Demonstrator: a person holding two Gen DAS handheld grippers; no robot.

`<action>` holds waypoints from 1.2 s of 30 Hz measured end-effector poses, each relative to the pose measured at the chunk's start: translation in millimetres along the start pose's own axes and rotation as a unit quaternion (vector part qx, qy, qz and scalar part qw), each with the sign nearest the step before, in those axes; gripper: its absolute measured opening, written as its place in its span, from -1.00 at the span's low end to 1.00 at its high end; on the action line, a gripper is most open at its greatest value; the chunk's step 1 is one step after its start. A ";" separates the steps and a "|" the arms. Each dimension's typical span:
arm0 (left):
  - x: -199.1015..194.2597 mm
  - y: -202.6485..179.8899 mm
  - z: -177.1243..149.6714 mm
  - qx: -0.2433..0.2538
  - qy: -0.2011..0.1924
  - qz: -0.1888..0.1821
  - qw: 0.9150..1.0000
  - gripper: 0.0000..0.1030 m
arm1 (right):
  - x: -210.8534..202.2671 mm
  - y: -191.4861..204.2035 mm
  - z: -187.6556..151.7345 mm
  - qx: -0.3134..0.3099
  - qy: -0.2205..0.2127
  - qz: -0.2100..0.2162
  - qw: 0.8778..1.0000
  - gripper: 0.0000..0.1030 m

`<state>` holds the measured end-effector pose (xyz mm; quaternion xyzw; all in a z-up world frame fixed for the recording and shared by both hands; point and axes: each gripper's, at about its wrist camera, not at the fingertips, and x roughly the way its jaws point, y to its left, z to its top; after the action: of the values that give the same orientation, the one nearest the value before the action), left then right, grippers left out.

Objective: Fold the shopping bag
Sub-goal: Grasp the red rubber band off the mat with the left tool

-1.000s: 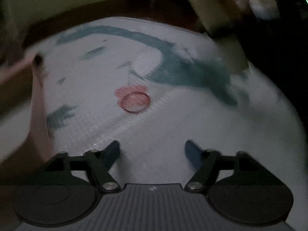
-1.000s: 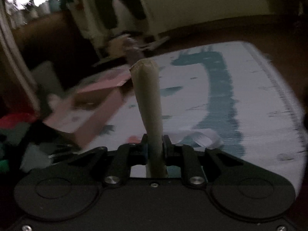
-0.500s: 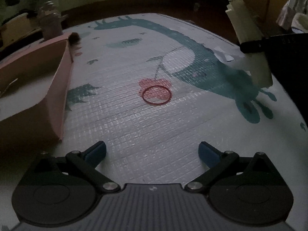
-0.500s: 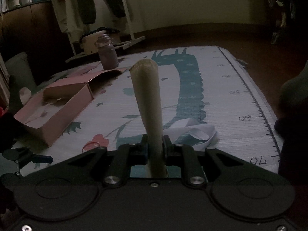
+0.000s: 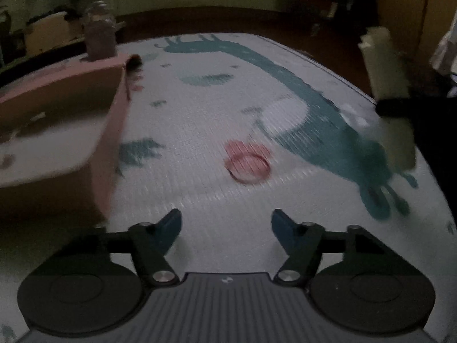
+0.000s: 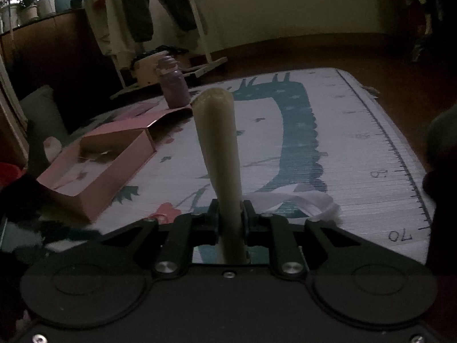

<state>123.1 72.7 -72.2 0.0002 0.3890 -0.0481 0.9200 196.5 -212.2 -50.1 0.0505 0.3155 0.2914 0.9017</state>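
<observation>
Right wrist: right hand-held gripper clamps rolled bag; left hand-held gripper wide open, empty.

Play mat with teal giraffe print and ruler markings fills mid-frame. Open pink cardboard box at left of the right wrist view, on the mat. Purple bottle upright behind it, upper centre-left. Red rubber ring lies centre of the left wrist view. Clothes rack upper left, blurred.
</observation>
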 end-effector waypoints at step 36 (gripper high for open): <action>51.5 -9.7 51.9 0.069 0.083 -0.035 0.994 -1.00 | 13.1 2.3 0.1 0.042 -0.001 0.050 0.998 -0.68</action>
<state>195.1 56.6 -72.5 0.0543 0.4593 -0.1066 0.8802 203.7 -203.0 -56.4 0.1042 0.3236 0.3225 0.8834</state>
